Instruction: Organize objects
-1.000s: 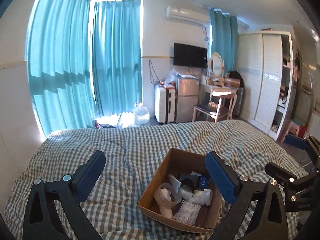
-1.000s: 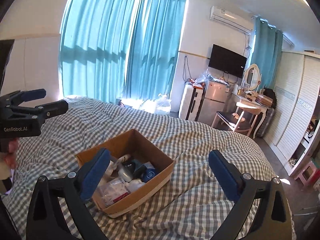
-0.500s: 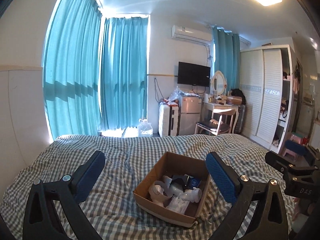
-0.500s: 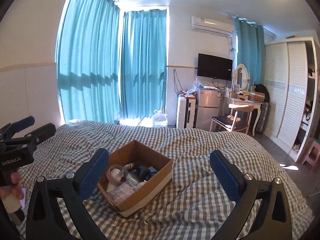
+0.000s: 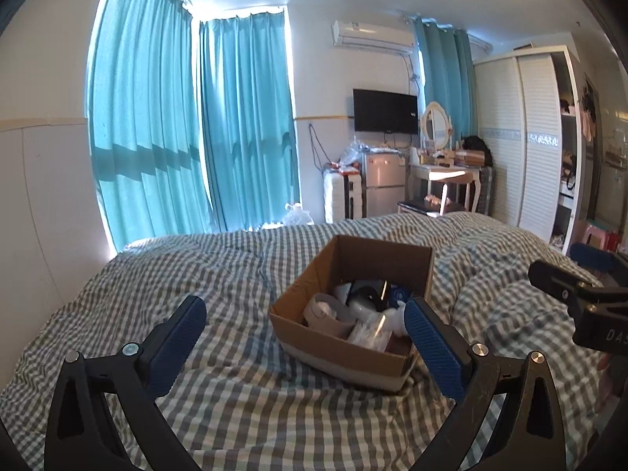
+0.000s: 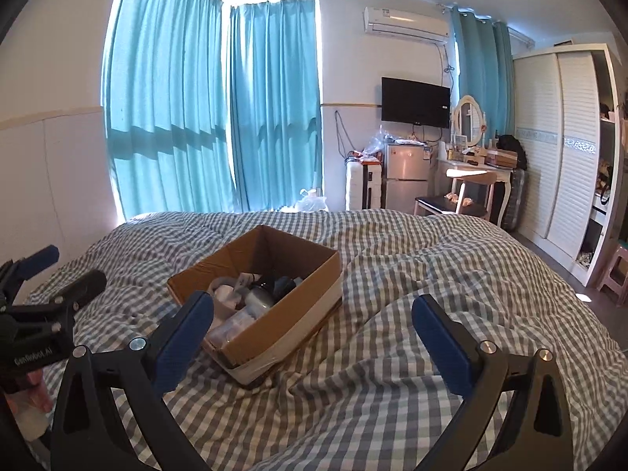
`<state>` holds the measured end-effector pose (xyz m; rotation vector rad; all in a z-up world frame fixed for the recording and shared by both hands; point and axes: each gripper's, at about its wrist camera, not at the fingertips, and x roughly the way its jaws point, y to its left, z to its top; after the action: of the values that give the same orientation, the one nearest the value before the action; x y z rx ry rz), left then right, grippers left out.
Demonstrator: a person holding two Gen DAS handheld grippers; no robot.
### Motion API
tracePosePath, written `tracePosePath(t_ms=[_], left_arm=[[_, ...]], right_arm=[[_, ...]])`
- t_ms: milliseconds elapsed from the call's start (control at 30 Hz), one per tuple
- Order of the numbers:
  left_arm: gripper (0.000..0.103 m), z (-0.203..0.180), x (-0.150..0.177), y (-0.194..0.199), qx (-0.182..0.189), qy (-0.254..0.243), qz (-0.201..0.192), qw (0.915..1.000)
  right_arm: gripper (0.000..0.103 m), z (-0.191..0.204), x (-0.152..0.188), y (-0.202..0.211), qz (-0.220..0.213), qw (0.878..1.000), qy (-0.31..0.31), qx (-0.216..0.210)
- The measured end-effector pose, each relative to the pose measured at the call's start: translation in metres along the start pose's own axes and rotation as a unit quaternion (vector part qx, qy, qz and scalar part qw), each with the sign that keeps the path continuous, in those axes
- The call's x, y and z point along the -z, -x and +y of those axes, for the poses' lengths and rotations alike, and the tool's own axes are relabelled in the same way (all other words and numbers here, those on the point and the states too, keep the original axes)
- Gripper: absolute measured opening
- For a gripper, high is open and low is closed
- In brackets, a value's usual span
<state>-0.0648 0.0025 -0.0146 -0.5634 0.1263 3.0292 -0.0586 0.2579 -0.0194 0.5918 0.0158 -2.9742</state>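
An open cardboard box (image 5: 314, 337) sits on the checked bed (image 5: 219, 274). It holds several small items: white bottles, a dark bottle and a blue-labelled piece. My left gripper (image 5: 302, 329) is open and empty, low over the bed, with the box just ahead between its blue pads. My right gripper (image 6: 314, 322) is open and empty, to the right of the box (image 6: 274, 333). Each gripper shows at the edge of the other's view.
Teal curtains (image 5: 235, 117) hang behind the bed. A small fridge (image 6: 406, 176), a white suitcase (image 6: 361, 186), a dressing table with chair (image 6: 471, 188) and a white wardrobe (image 6: 557, 137) stand beyond the bed's far side. A pink stool (image 6: 616, 271) is on the right.
Both cameras have dropped and tilted up. The box now sits higher and nearer in both views. Both grippers stay open.
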Motion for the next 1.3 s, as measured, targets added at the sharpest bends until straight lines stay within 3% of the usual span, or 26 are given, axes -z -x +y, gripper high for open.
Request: tracePosePath(t_ms=[667,900,1300], left_arm=[[0.103,0.002,-0.005,0.012,0.025,0.029,0.006,0.9992],[0.103,0.004,-0.004,0.012,-0.002,0.024,0.009,0.9997],[0.103,0.002,-0.002,0.016,-0.013,0.017,-0.003,0.9998]], right_arm=[[0.102,0.005,0.004,0.004,0.003,1.000,0.005,0.006],[0.102,0.007,0.005,0.002,0.008,1.000,0.009,0.006],[0.102,0.009,0.008,-0.002,0.016,1.000,0.012,0.006]])
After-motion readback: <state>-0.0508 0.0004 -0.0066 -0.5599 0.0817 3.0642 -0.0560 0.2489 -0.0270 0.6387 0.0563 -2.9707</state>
